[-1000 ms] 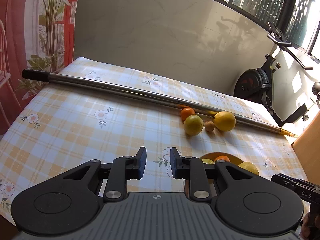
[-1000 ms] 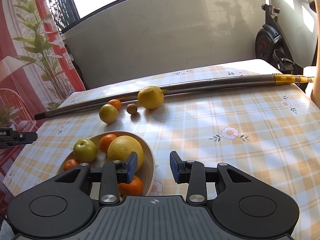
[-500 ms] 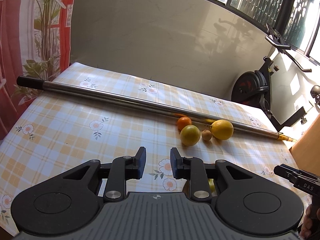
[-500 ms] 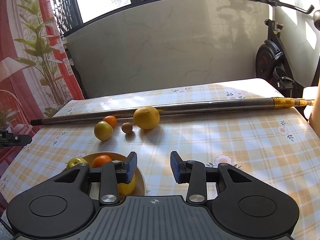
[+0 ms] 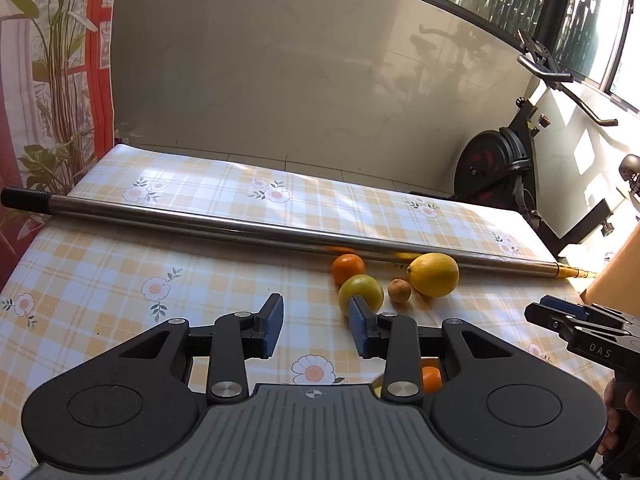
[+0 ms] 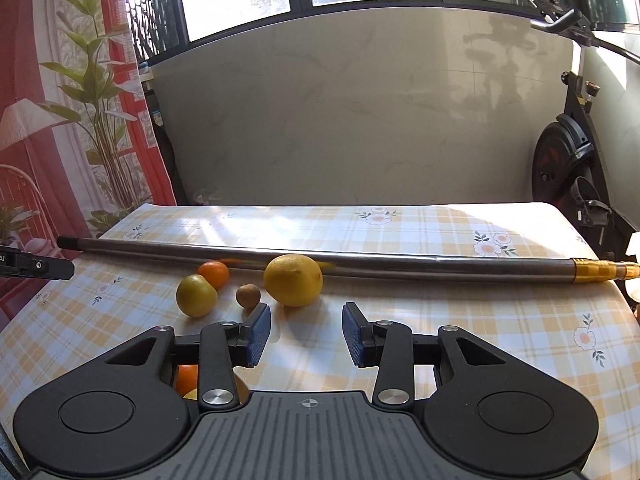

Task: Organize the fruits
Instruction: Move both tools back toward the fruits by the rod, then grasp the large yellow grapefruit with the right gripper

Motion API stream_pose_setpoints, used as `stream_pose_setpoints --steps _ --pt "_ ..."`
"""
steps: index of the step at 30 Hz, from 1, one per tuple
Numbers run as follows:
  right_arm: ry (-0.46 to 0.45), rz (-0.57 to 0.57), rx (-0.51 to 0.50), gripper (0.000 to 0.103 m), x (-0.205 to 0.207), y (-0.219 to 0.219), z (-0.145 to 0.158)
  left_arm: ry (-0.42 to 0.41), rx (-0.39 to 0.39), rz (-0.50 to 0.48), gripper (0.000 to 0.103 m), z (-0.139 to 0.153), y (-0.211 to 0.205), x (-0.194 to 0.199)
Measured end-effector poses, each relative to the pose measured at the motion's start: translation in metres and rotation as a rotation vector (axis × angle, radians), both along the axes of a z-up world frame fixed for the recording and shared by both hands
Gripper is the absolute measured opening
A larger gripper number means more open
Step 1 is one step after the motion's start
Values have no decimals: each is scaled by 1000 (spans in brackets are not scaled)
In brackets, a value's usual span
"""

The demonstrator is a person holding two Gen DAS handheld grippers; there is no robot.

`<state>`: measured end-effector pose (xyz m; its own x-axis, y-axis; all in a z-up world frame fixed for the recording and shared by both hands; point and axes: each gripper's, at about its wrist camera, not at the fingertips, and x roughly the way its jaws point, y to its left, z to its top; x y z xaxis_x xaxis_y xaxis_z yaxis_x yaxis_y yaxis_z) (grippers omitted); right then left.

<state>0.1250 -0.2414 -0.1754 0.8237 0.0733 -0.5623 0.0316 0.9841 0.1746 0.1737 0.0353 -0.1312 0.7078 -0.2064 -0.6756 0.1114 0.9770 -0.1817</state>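
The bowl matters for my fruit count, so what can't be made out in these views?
- Bowl: left wrist view, only an orange fruit shows behind the left gripper, whose empty jaws are opening.
- Right wrist view: orange sliver behind the right gripper; bowl's contents uncountable.

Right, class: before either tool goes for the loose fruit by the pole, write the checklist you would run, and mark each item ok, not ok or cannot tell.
1. Left tool empty: ok, jaws opening, nothing between them.
2. Right tool empty: ok, jaws opening, nothing between them.
3. Loose fruit in view: ok. Lemon, green fruit, orange and small brown fruit lie on the cloth before the pole.
4. Path to the lemon clear: ok, only bare cloth between the right tool and it.
5. Lemon free of the pole: cannot tell, it overlaps the pole.
6. Room in the bowl: cannot tell, the tools hide it; only one orange piece shows.
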Motion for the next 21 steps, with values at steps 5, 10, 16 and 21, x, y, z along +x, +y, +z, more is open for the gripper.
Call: stream_pose_setpoints --steps 5,10,16,21 --pt "4 34 -7 38 31 -4 -11 5 -12 15 38 -5 -4 13" --pt "19 73 -1 44 63 -3 -26 7 -22 38 38 -10 -5 25" --pt "63 100 -7 45 97 3 -44 27 -17 36 38 -20 -9 39" --pt "37 108 -5 56 111 8 -48 31 -16 40 38 -25 -13 45"
